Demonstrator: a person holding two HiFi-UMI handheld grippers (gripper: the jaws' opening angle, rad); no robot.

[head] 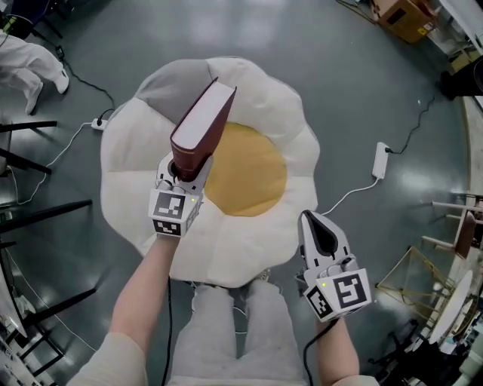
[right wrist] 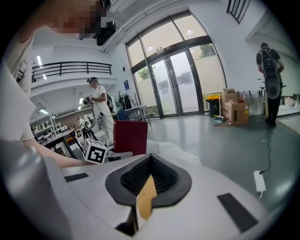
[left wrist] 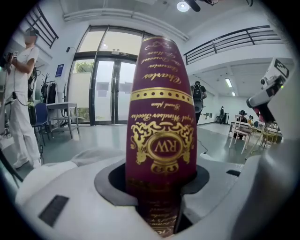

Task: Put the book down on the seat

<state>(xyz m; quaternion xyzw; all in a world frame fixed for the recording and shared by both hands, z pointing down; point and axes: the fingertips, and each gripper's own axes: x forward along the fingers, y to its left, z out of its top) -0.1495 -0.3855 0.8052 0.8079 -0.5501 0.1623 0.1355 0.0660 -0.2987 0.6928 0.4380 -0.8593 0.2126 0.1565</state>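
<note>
A thick maroon book [head: 200, 124] with gold lettering on its spine [left wrist: 161, 117] stands tilted above the seat. My left gripper [head: 185, 167] is shut on its lower end, and the jaws clamp both covers [left wrist: 161, 206]. The seat is a white, egg-shaped cushion [head: 249, 241] with a yellow centre [head: 253, 177] and a grey patch [head: 170, 87] at the back. The book hangs over the cushion's left half. My right gripper [head: 309, 219] is off the cushion's right front edge, its jaws together and holding nothing [right wrist: 149, 161]. In the right gripper view the book [right wrist: 130, 137] shows to the left.
A white power strip [head: 381, 160] with its cable lies on the grey floor to the right. Cardboard boxes [head: 407, 16] stand at the far right, wooden chairs [head: 460, 226] at the right and dark frame legs [head: 30, 211] at the left. The person's legs [head: 226, 324] are just in front of the cushion.
</note>
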